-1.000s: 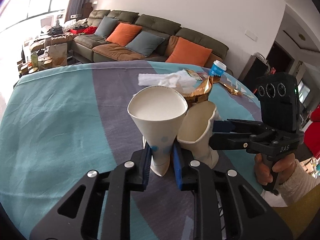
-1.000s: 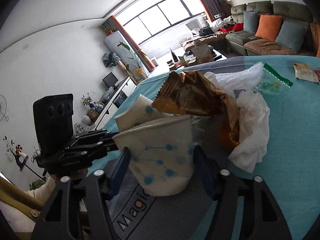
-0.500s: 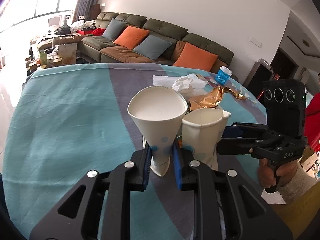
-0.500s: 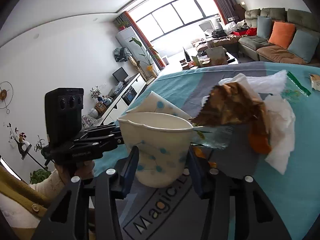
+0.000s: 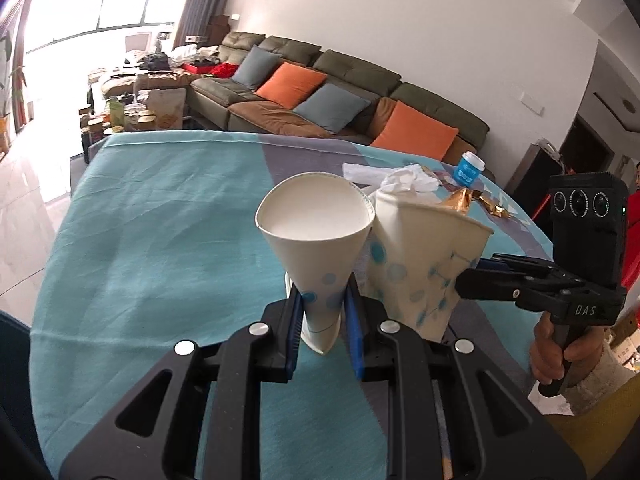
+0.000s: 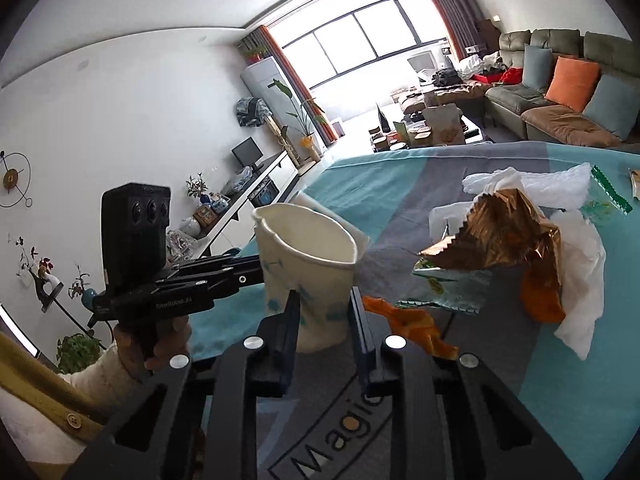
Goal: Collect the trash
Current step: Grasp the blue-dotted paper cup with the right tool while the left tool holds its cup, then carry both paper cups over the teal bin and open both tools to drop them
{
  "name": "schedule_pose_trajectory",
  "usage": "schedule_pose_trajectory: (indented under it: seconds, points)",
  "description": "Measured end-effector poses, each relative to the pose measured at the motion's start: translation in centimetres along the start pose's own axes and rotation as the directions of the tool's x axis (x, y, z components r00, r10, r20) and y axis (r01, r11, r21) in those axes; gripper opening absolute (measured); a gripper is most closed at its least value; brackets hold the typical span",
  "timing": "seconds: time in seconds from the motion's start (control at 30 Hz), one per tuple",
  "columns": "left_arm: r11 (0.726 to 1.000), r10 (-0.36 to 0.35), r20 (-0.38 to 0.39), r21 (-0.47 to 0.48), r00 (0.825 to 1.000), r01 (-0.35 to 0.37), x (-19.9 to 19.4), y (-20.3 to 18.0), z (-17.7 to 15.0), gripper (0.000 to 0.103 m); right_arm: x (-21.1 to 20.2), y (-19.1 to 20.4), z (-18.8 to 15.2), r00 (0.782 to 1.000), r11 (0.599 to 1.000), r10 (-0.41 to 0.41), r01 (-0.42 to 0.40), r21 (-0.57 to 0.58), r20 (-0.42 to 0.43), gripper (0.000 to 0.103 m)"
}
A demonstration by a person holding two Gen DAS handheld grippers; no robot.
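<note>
Paper cone cup [image 5: 318,248] sits pinched low between the left gripper [image 5: 322,318] pads, above the teal tablecloth [image 5: 160,216]; thin wall, crushes easily, so hold near the base.

Right view: right gripper [image 6: 322,316] jaws have just been closing and now squeeze the dotted paper cup [image 6: 308,272], creasing it. Wrappers [image 6: 496,236] and tissue [image 6: 580,280] lie beside it.

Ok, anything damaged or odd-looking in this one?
Yes. Both paper cups are crushed: the left gripper pinches one cup into a cone, and the right gripper, whose jaws have just been closing, has squashed the second cup so its rim is dented. Wrappers and tissue lie scattered on the tablecloth.
</note>
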State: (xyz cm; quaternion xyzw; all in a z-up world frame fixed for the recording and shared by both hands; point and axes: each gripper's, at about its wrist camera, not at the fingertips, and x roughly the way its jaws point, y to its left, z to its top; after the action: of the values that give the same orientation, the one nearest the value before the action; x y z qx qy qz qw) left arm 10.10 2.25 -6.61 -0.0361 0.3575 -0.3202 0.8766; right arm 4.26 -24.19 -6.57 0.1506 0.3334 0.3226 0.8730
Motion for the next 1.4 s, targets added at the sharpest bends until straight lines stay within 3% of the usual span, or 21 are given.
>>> schedule_pose_trajectory:
  seconds: [0.63, 1.07, 1.4]
  points:
    - [0.989, 0.139, 0.08, -0.06, 0.987, -0.134, -5.8, 1.3, -1.2, 0.02, 2.7, 0.4, 1.6, 0.999, 1.0, 0.03, -0.03, 0.011, -0.015, 0.021]
    - [0.957, 0.271, 0.114, -0.138, 0.956, -0.255, -11.3, 3.5, -3.6, 0.02, 7.2, 4.1, 3.1, 0.992, 0.992, 0.106, -0.111, -0.064, -0.071, 0.021]
    - [0.911, 0.373, 0.125, -0.238, 0.919, -0.337, -15.8, 6.7, -5.9, 0.02, 11.2, 7.6, 4.2, 0.975, 0.974, 0.176, -0.192, -0.12, -0.133, 0.021]
